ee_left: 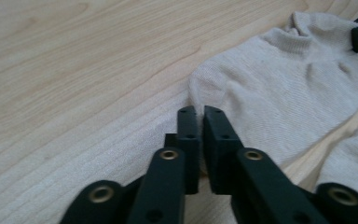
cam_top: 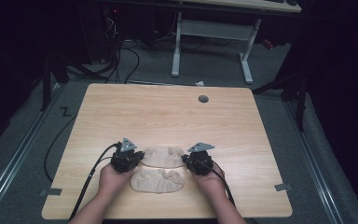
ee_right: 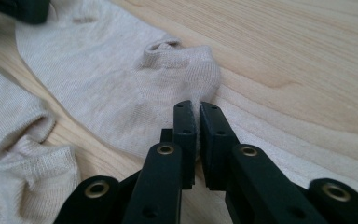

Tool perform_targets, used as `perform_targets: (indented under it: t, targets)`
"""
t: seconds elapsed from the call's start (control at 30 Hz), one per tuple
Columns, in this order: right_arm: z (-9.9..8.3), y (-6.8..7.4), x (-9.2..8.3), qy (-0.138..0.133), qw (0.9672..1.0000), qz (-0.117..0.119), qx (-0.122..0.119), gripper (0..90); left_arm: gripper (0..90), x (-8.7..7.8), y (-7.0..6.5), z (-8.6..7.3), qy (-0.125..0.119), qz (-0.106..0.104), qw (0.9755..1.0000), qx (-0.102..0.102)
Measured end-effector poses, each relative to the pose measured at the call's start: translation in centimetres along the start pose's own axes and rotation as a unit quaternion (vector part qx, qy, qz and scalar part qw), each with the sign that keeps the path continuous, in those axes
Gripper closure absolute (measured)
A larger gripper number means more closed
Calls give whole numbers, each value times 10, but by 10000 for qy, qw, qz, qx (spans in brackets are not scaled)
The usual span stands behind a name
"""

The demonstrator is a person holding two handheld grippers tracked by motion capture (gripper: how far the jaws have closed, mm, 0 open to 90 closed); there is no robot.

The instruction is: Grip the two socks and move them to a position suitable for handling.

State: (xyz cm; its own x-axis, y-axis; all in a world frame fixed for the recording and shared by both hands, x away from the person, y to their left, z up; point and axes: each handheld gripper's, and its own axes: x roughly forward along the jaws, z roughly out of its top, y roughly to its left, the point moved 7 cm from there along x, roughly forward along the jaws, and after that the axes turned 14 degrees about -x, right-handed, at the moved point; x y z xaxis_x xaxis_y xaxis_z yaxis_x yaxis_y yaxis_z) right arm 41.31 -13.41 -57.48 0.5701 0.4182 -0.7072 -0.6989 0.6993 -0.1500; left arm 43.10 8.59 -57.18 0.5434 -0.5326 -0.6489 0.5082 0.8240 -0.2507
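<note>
Nearest the person, one beige sock (cam_top: 157, 181) lies flat on the tabletop (cam_top: 168, 112) between the two forearms, untouched, with its cuff end bunched toward the right. Just beyond it lies the second beige sock (cam_top: 162, 157), stretched sideways, and this is the one being worked: the left gripper (cam_top: 139, 157) meets its left end and the right gripper (cam_top: 185, 160) meets its right end, one at each tip, probably so the sock can be lifted or pulled taut along its length. In the left gripper view the fingers (ee_left: 189, 135) are clenched nearly together at the rounded toe edge, pinching the fabric there; in the right gripper view the fingers (ee_right: 185, 135) are likewise clenched at the cuff end beside its opening, with cloth caught in the narrow slit between them. Both hands rest low on the wood, wrists angled inward so the tools point toward each other across the sock, cables trailing back along the forearms. Farther off, the wood is bare up to a round grey grommet (cam_top: 203, 99) near the far edge, and behind that stands a white desk frame (cam_top: 212, 35) on dark carpet.
</note>
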Motion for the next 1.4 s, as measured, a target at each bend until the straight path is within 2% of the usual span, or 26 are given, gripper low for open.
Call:
perform_targets:
  t: [0.03, 0.13, 0.33, 0.47, 0.6, 0.77, 0.83, 0.9, 1.07, 1.17, 1.4]
  targets:
    - [2, 1, -2, -25, 10000, -56, -75, 864, 866, -3, -2, 2, -70, -17, 10000, 8]
    - [9, 2, -11, -260, 9995, -153, -104, 863, 869, -14, -7, 8, -273, -37, 9996, 67]
    - [14, 8, -28, -479, 9982, -253, -264, 862, 869, -36, -17, 6, -390, -102, 9991, 142]
    - [12, 18, -38, -541, 9976, -181, -392, 862, 869, -53, -23, -2, -356, -156, 9991, 179]
    - [9, 28, -50, -647, 9967, -89, -474, 861, 869, -68, -30, -8, -343, -268, 9990, 104]
    - [3, 41, -63, -778, 9959, 71, -452, 861, 866, -83, -43, -29, -144, -146, 9987, 477]
    - [-1, 49, -66, -756, 9956, 140, -545, 861, 866, -85, -42, -37, -121, -166, 9987, 472]
    - [-2, 56, -66, -709, 9954, 178, -617, 861, 866, -84, -37, -42, -84, -226, 9991, 355]
    - [-3, 62, -61, -600, 9952, 199, -744, 861, 866, -83, -30, -44, -47, -219, 9992, 342]
    - [-6, 62, -58, -496, 9957, 237, -750, 860, 866, -81, -32, -47, 35, -228, 9989, 409]
    - [-9, 64, -57, -436, 9959, 291, -744, 860, 860, -76, -35, -53, 195, -174, 9982, 539]
